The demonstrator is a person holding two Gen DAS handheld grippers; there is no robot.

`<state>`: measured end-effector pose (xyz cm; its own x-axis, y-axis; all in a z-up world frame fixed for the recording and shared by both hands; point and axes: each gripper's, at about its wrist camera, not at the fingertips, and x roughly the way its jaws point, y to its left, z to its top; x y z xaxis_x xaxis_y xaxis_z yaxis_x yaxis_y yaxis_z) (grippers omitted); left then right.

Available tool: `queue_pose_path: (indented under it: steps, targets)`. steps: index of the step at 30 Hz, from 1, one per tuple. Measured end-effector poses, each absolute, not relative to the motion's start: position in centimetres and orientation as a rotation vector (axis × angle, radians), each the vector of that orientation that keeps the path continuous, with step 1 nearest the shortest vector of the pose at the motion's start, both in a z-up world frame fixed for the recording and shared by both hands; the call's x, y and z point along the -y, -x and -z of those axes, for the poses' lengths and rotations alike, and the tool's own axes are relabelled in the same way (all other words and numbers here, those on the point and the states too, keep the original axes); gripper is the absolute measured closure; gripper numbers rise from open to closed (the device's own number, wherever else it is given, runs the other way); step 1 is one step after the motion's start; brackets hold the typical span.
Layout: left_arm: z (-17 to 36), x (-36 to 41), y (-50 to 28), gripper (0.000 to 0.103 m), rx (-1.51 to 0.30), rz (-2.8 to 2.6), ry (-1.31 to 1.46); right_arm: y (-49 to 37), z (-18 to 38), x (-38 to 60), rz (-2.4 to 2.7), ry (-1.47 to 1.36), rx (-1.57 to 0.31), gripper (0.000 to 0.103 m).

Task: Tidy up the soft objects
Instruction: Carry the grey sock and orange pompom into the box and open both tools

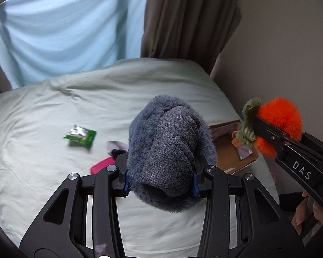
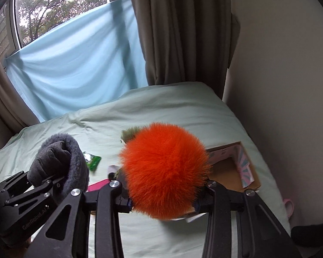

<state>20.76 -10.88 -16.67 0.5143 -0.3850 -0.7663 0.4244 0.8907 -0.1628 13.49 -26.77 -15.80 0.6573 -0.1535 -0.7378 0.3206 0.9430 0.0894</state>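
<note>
Left wrist view: my left gripper [image 1: 160, 180], raised above the bed [image 1: 43, 150], is clamped on the grey furry slipper [image 1: 170, 150], which hides its fingertips. Right wrist view: my right gripper [image 2: 163, 197] squeezes the orange plush toy [image 2: 164, 172], hiding the cardboard box [image 2: 228, 169] partly.

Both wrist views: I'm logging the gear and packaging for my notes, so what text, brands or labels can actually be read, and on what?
"DAS": white letters on the black body of the right tongs, seen from the left wrist view.
"GenRobot.AI": faint grey print on the body of the left tongs, seen from the right wrist view; a small character after it is unreadable.
Green packet on the bed: printing too blurred to read.
Cardboard box: patterned, no legible text.
</note>
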Motion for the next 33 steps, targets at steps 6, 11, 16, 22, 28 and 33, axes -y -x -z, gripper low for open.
queue_pose_path:
  steps: [6,11,16,22,28,33]
  targets:
    - [18.7,18.2,-21.9,0.066,-0.952,0.468,-0.044,-14.6,17.6,33.5,0.261,-0.217,-0.861,0.067]
    - [22.6,23.3,-23.6,0.066,-1.048,0.446,-0.056,-16.4,21.5,38.7,0.244,-0.249,-0.948,0.067]
    - [27.7,26.9,-25.0,0.066,-1.150,0.434,-0.089,-18.6,26.2,42.0,0.226,-0.274,-1.038,0.067]
    - [33.7,30.6,-26.5,0.066,-1.262,0.420,-0.137,-20.3,31.3,45.4,0.200,-0.313,-1.153,0.067]
    - [37.6,32.5,-27.3,0.066,-1.353,0.410,-0.198,-22.3,34.5,46.1,0.155,-0.352,-1.235,0.067]
    - [38.9,32.7,-27.5,0.038,-1.380,0.405,-0.234,-23.4,36.4,46.3,0.129,-0.373,-1.285,0.063]
